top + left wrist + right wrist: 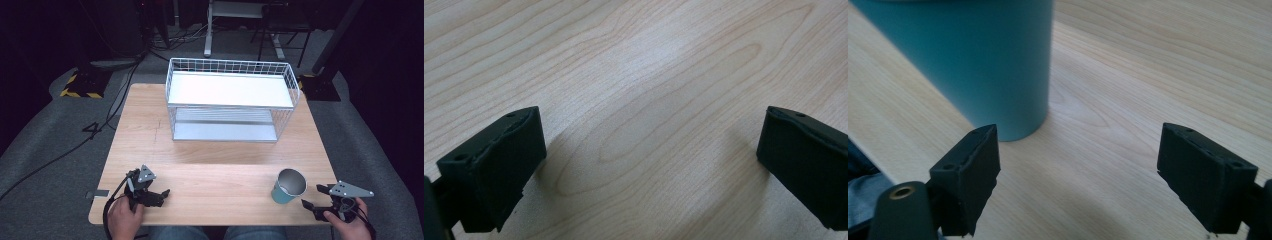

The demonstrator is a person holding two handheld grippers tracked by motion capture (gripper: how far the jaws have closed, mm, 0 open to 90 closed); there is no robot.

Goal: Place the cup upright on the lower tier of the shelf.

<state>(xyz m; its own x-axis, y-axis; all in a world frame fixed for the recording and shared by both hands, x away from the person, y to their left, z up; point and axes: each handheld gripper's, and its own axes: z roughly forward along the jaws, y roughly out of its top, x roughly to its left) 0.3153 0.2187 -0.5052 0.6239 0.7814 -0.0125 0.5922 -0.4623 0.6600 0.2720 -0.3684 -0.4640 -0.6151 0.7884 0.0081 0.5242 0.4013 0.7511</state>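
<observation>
A teal cup [289, 186] with a silvery inside stands upright near the front right of the wooden table [215, 170]. Just right of it, my right gripper [314, 196] rests low at the table's front edge, open and holding nothing. In the right gripper view the cup [963, 55] stands ahead and to the left of the open jaws [1078, 165], apart from them. At the front left, my left gripper [151, 186] is open over bare wood. The left gripper view has its jaws [651, 150] spread wide with only wood grain between them.
A white wire rack [230, 90] with an upper and a lower shelf stands at the back middle of the table. Cables, stands and chair legs sit on the grey floor beyond the table. A hand holds each gripper at the near edge.
</observation>
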